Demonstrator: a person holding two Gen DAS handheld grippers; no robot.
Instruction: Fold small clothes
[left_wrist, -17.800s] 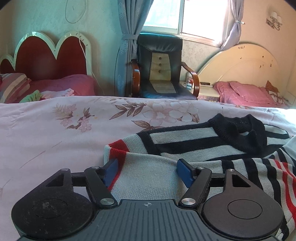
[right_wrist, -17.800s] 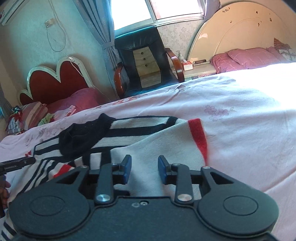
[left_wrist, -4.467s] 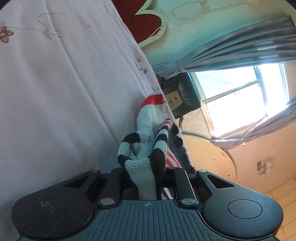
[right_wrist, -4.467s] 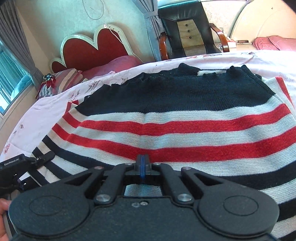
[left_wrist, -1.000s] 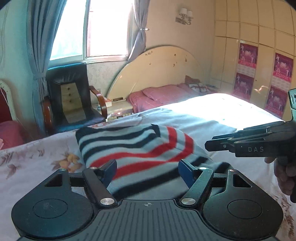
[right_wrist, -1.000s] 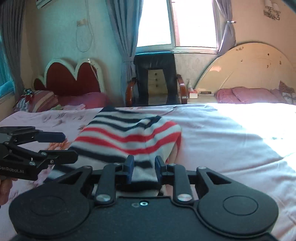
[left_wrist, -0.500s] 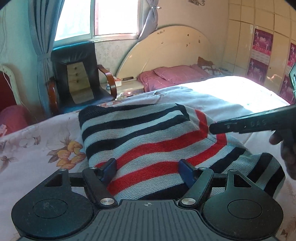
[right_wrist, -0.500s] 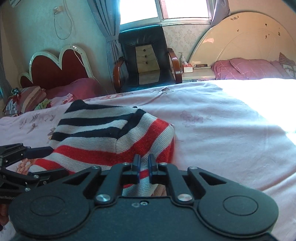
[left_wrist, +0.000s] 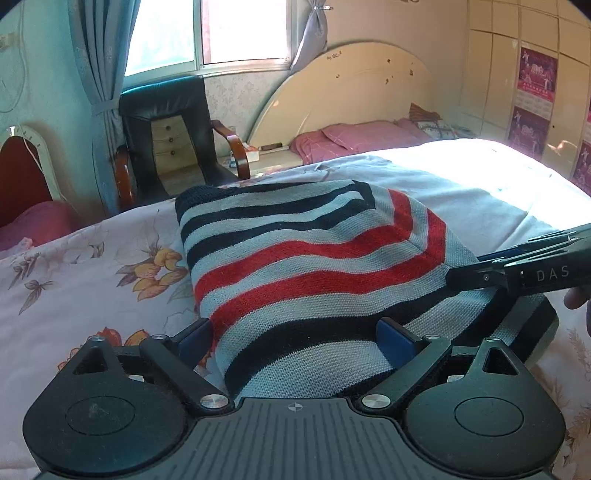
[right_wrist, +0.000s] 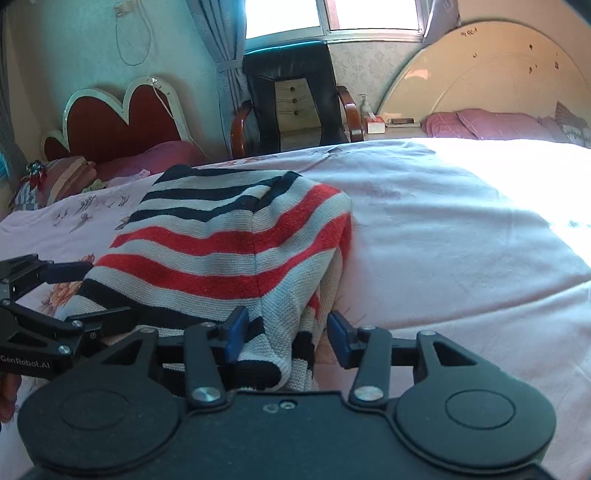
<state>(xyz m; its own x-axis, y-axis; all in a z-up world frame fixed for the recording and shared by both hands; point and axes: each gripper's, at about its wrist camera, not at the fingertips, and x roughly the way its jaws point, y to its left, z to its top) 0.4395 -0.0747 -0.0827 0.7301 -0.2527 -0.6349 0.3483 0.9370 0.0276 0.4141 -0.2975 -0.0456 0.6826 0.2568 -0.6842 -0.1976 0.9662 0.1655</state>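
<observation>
I hold a two-finger gripper in each hand over a bed (left_wrist: 461, 192) covered with a pale pink floral sheet. A folded sweater (left_wrist: 303, 266), knitted in grey, navy and red stripes, lies on the sheet in front of me as a thick bundle, its near end reaching under both tools. My left gripper (left_wrist: 295, 338) has just spread its jaws wide; its blue pads (left_wrist: 393, 338) stand on either side of the sweater's near edge, and I see no pad pressing the knit, so it is let go. My right gripper (right_wrist: 286, 336) has also just been opening; the sweater's near right corner sits between its blue pads, the left pad against or just beside the fabric and the right pad clear of it, so this grip is released too. From the left wrist view the right tool enters at the right edge, its tips at the sweater's side, with part of my hand (left_wrist: 578, 297) behind it. From the right wrist view the left tool shows at the left edge, beside the sweater. Beyond the bed stand a black armchair (right_wrist: 295, 96), a heart-shaped red headboard (right_wrist: 122, 118), a cream headboard (right_wrist: 480, 74) with pink pillows (right_wrist: 495, 125), and a bright curtained window (left_wrist: 207, 33).
</observation>
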